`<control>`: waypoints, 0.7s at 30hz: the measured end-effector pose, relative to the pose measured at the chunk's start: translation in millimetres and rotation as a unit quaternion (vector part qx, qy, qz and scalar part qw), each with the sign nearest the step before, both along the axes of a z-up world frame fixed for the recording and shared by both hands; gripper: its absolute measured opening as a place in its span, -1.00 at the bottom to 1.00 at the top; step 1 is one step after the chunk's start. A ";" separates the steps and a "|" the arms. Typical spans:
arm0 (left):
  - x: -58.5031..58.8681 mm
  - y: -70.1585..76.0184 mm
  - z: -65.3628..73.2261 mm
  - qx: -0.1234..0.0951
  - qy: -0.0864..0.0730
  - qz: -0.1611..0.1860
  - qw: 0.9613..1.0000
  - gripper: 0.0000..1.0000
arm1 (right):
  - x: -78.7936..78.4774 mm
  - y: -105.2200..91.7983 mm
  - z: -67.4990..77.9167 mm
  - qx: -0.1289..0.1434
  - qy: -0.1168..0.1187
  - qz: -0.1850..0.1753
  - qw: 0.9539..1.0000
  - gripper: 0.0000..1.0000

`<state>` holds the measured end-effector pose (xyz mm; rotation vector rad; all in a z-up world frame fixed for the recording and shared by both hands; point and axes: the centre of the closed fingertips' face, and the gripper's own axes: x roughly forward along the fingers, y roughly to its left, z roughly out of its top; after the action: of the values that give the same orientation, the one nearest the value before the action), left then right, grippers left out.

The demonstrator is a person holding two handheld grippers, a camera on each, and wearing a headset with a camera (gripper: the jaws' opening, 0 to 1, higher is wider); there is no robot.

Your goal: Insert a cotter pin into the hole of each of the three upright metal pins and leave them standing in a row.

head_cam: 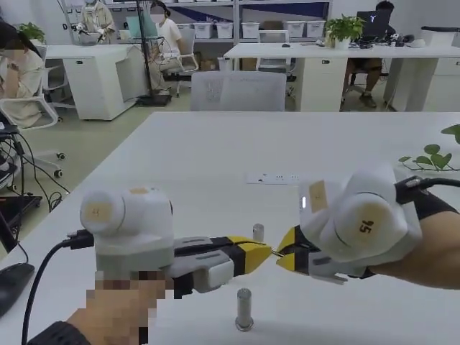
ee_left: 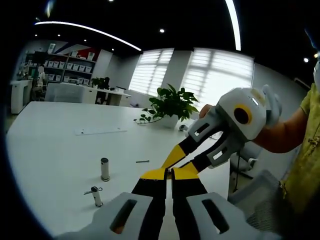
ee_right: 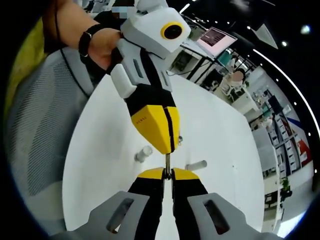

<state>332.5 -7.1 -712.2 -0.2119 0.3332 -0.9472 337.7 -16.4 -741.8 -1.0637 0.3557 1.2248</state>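
Both grippers meet tip to tip above the white table [head_cam: 215, 158]. My right gripper [head_cam: 282, 257] is shut on a thin cotter pin [ee_right: 167, 162] that sticks out of its tips. The pin's other end sits in the shut tips of my left gripper [head_cam: 264, 251]. One plain metal pin [head_cam: 244, 309] stands upright just in front of the grippers, and another [head_cam: 258, 231] stands behind them. In the left gripper view a bare metal pin [ee_left: 104, 169] stands beside one that carries a cotter pin [ee_left: 96, 196].
A loose cotter pin [ee_left: 142, 161] lies flat on the table. A white power strip [head_cam: 277, 177] sits mid-table and a potted plant [head_cam: 435, 157] at the right edge. A grey chair [head_cam: 237, 90] stands at the far side; people sit at desks beyond.
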 end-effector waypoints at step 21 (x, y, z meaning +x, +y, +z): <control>-24.8 -16.4 -23.7 0.147 -0.103 -0.094 0.979 -0.97 | -27.8 -18.8 -18.5 -0.081 0.087 0.043 0.992 -0.93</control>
<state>307.7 -23.5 -735.8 0.1921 0.3011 -1.0825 309.9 -35.2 -760.3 -1.1228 0.5564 1.3874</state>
